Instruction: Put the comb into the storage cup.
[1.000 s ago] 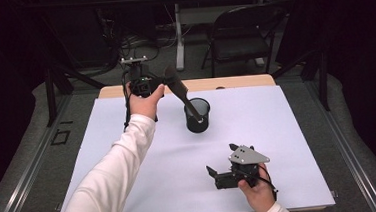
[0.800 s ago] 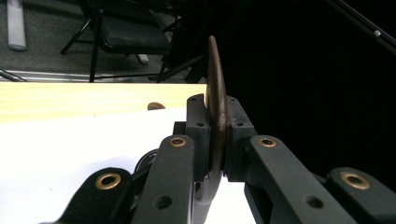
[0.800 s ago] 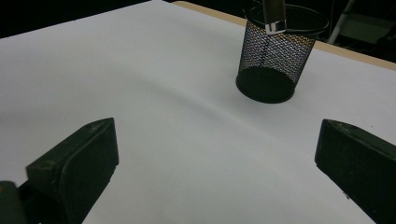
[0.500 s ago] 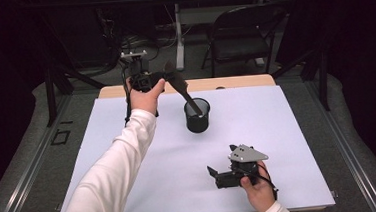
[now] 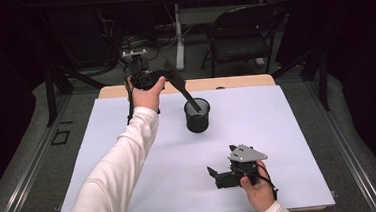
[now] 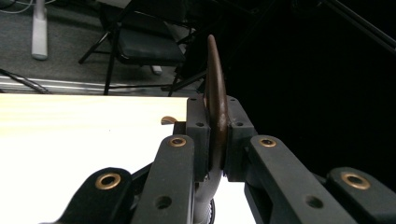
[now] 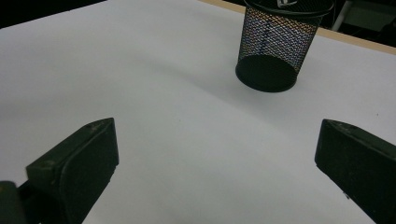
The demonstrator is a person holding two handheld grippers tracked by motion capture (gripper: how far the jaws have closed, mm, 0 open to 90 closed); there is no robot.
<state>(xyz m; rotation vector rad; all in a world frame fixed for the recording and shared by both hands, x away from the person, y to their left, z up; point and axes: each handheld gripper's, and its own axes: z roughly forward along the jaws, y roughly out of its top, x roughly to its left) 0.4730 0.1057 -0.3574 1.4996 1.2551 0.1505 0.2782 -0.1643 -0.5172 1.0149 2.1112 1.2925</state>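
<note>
Hiding spatula [image 5: 180, 88] tip: mesh cup [image 5: 197, 115]

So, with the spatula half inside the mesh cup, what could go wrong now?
1. The mesh cup stands free on the white sheet; the spatula leans on its rim and may tip it.
2. The left claw pinches only the thin spatula blade, so it may slip or swing.
3. The right claw rests open, apart from the cup, and cannot steady it.

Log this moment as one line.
left gripper: shut on spatula | spatula tip: in mesh cup | right gripper: open, empty
</note>
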